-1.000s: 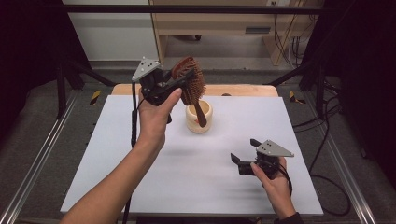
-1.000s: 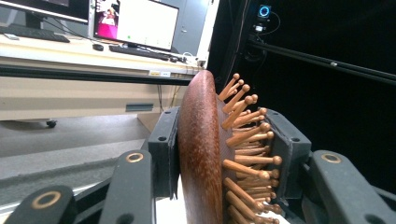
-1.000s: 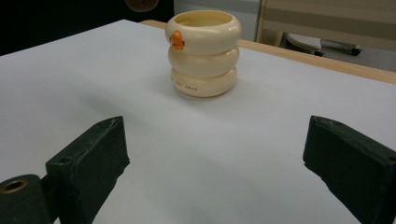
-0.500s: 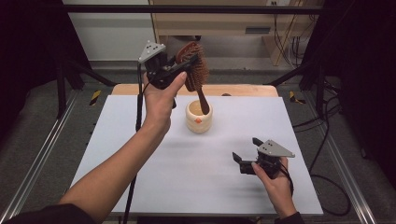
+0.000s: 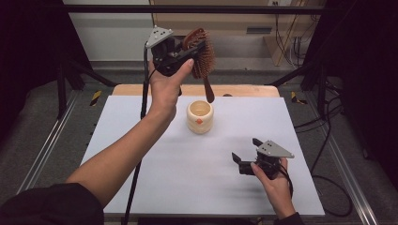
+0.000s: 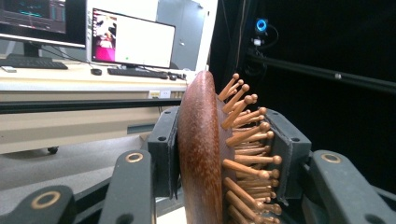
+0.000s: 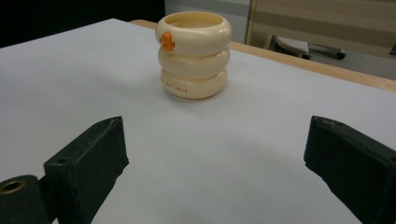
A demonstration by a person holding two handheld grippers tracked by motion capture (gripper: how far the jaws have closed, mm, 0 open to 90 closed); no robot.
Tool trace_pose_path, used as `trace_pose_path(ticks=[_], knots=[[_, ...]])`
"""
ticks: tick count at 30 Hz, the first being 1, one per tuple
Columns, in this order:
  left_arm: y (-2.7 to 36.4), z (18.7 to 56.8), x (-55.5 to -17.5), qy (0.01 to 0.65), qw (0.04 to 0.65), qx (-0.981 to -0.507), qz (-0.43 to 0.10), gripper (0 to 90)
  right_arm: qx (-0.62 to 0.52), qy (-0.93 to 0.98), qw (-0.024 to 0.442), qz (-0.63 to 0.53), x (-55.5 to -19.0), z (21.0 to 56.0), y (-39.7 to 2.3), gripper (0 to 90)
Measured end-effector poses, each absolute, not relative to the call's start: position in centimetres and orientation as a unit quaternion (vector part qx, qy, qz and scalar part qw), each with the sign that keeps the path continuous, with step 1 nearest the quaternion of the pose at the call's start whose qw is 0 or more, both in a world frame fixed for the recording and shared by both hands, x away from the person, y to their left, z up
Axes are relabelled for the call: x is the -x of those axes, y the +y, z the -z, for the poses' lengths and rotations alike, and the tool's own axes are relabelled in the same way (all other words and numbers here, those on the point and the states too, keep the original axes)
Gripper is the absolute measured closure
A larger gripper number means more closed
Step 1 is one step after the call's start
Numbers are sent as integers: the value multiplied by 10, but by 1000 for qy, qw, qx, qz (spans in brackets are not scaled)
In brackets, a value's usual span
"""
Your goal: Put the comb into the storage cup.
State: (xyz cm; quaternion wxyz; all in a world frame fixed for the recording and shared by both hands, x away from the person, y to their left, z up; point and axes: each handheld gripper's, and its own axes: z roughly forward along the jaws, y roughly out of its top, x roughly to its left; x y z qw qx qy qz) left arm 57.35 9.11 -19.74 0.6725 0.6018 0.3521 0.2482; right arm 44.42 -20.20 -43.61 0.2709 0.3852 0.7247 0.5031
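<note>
A brown wooden hairbrush (image 5: 202, 55) with peg bristles hangs in the air above the table's far edge, handle pointing down. My left gripper (image 5: 190, 49) is shut on its head; in the left gripper view the pads press the brush's (image 6: 205, 154) smooth back and its bristle side. Below it a cream ringed cup (image 5: 200, 116) with an orange mark stands upright on the white table (image 5: 141, 154). My right gripper (image 5: 240, 161) rests low at the front right, open and with nothing in it, facing the cup (image 7: 194, 54).
A wooden strip (image 5: 234, 91) runs along the table's far edge. Metal frame rails (image 5: 44, 150) flank the table on both sides. A desk with monitors (image 6: 133, 39) stands beyond the rig.
My left gripper has lifted the hairbrush up and away; its handle was in the cup and now hangs above and behind it. The right gripper has stayed put.
</note>
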Motion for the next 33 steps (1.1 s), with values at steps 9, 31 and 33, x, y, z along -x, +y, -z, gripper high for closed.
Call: trace_pose_path(ticks=[9, 31, 33], knots=[[98, 199, -572, 377, 679, -573, -261, 523, -389, 722, 274, -503, -441, 440, -204, 57], [103, 208, -578, 416, 652, -571, -275, 521, -419, 700, 280, -506, -449, 440, -225, 53], [103, 210, -579, 419, 650, -571, -275, 520, -419, 699, 280, -508, -449, 440, -224, 52]])
